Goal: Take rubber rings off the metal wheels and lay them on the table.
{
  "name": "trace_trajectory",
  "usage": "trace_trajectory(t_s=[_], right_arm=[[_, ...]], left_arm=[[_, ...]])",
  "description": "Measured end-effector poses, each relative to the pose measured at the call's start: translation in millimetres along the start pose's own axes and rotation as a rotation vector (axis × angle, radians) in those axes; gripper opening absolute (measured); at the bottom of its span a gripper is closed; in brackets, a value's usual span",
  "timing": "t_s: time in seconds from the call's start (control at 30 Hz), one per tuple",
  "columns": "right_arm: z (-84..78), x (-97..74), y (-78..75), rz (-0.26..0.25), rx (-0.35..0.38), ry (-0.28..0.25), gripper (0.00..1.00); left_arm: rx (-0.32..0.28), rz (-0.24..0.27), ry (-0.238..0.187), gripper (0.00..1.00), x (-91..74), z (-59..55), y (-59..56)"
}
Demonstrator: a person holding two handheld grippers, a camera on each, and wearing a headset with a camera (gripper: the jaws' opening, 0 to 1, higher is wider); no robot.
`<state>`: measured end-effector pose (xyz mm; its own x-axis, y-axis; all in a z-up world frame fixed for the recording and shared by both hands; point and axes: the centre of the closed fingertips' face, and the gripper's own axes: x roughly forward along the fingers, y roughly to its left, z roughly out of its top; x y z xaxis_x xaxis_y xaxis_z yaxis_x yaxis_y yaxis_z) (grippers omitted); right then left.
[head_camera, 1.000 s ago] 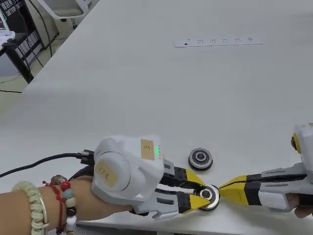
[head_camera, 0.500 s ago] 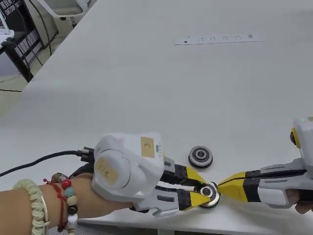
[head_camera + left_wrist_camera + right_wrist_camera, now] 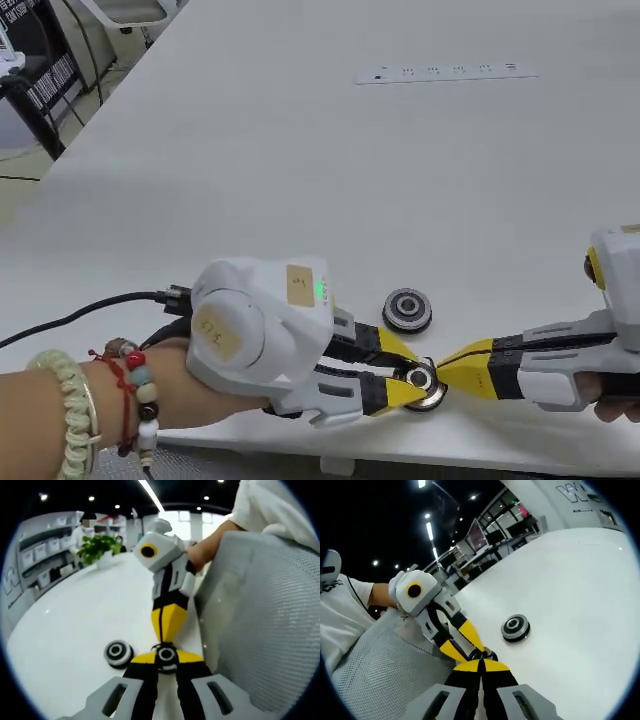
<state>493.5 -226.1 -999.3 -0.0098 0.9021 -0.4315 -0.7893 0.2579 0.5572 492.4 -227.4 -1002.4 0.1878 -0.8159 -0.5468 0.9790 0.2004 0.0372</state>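
Figure: a metal wheel is being clamped between the yellow jaws of the left gripper, close to the near edge of the white table. In the left gripper view the wheel is being held right at the jaw tips, one tip on each side of it. The right gripper is being held opposite, with its jaws pressed together and their points touching the wheel's rim on the side away from the left gripper. Whether the rubber ring is being pinched between those points cannot be told. A second wheel, with a dark outer ring on it, is lying flat on the table just beyond the clamped one, apart from both grippers.
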Motion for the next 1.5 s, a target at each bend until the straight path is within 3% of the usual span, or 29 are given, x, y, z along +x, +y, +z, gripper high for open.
trace_trajectory(t_s=[0.43,0.73,0.83,1.0,1.17,1.3,1.4,1.5], right_arm=[[3.9,1.4,1.5,0.011,-0.002,-0.014,0.00],[7.1,4.1,7.1,0.046,0.005,-0.029,0.00],[8.8,4.0,3.8,0.029,-0.018,-0.031,0.00],[11.2,3.1,6.8,0.052,0.012,-0.056,0.00],[22.2,0.0,10.4,0.103,0.115,-0.128,0.00],[14.5,1.5,3.0,0.048,0.049,-0.078,0.00],[5.3,0.3,-7.4,-0.030,-0.025,-0.012,0.00],[4.7,1.2,-3.1,-0.012,-0.020,-0.015,0.00]], left_arm=[[0.009,0.013,0.009,0.12,0.2,0.0,3.1],[0.009,0.018,0.013,0.13,0.9,0.2,4.5],[0.007,0.024,0.013,0.13,1.0,0.3,5.6],[0.007,0.026,0.011,0.13,1.0,0.4,5.8],[0.007,0.028,0.010,0.13,1.0,0.5,5.8],[0.003,0.029,0.008,0.13,0.7,0.5,5.8],[-0.005,0.031,0.006,0.13,0.6,0.6,5.6],[-0.019,0.029,0.005,0.13,0.6,0.8,5.3]])
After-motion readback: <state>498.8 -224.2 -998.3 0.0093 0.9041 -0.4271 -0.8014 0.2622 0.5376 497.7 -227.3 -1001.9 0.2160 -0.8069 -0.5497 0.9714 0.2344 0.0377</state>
